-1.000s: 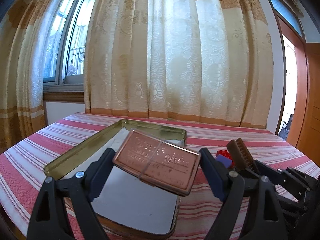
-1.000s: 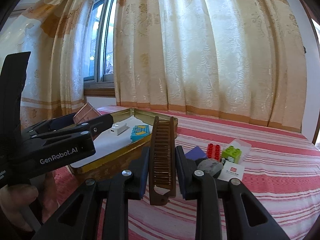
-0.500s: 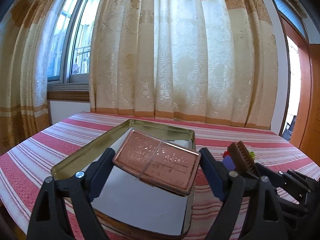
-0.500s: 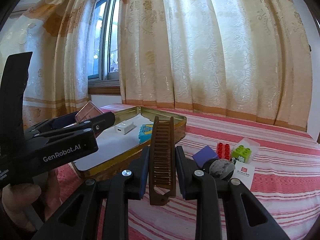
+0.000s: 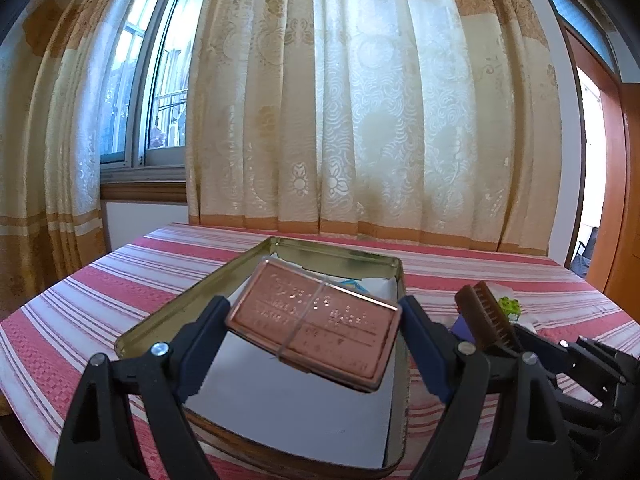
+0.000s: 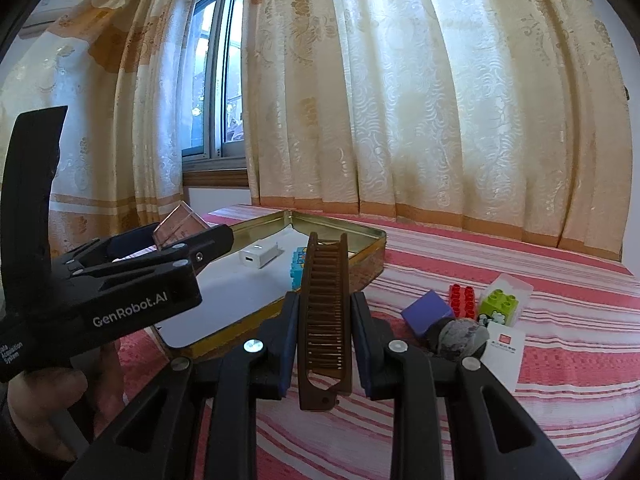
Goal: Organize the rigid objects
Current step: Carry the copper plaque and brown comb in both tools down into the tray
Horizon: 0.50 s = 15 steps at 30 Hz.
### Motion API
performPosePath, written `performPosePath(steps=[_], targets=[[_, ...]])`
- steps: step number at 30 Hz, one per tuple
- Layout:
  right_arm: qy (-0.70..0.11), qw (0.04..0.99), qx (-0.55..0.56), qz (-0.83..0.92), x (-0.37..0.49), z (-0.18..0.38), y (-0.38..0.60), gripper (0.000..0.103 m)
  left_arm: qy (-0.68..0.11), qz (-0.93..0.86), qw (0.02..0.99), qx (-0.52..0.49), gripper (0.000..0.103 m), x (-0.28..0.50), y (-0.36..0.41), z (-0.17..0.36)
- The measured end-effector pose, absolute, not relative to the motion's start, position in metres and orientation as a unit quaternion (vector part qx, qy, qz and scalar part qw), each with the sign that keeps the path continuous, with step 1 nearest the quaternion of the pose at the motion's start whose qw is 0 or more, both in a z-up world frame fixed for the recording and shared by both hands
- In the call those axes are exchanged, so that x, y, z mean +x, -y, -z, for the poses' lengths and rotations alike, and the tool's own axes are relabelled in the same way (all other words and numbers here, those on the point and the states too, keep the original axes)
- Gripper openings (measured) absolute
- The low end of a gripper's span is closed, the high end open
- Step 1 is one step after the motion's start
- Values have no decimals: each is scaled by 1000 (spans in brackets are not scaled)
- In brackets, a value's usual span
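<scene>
Tin [image 5: 340,254] nearer centre than before; both hands barely shifted. Left gripper [image 5: 314,330] clamps copper case [image 5: 316,324], right gripper [image 6: 325,330] pinches comb [image 6: 326,312]. Lower case flat onto tin's bare liner, clear of charger [image 6: 259,255]; then release.

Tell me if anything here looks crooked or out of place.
The copper-coloured case sits askew in the left tool, tilted above the open tin. Loose on the striped cloth, outside the tin, lie a purple block, red brick, green brick and grey stone.
</scene>
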State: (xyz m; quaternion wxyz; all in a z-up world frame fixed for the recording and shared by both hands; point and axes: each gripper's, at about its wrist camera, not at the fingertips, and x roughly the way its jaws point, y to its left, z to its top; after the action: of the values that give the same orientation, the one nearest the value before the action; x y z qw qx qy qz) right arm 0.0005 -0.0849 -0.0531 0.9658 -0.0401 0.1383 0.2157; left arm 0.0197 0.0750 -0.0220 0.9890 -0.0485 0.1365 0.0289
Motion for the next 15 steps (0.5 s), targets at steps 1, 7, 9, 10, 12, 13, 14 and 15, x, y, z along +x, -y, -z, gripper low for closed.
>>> performPosePath(steps=[1, 7, 9, 10, 12, 13, 14, 15], targets=[[-138, 965, -41, -217, 0, 53, 83, 28, -137, -29, 989, -49, 86, 20, -76, 22], [-143, 962, -44, -228, 3, 54, 74, 28, -141, -33, 988, -51, 86, 21, -82, 23], [-144, 961, -44, -231, 3, 54, 72, 28, -140, -36, 988, -52, 86, 21, -84, 23], [-145, 961, -44, -233, 3, 53, 70, 28, -140, -37, 988, -52, 86, 21, -85, 22], [-147, 959, -44, -236, 3, 54, 67, 28, -140, -40, 988, -53, 86, 21, -88, 22], [-148, 959, -45, -238, 4, 54, 66, 28, -141, -41, 988, -54, 86, 22, -90, 22], [-149, 959, -45, -239, 4, 54, 65, 28, -142, -42, 987, -54, 86, 22, -93, 22], [-151, 958, -45, -240, 4, 54, 64, 28, -145, -43, 987, -54, 86, 23, -95, 22]])
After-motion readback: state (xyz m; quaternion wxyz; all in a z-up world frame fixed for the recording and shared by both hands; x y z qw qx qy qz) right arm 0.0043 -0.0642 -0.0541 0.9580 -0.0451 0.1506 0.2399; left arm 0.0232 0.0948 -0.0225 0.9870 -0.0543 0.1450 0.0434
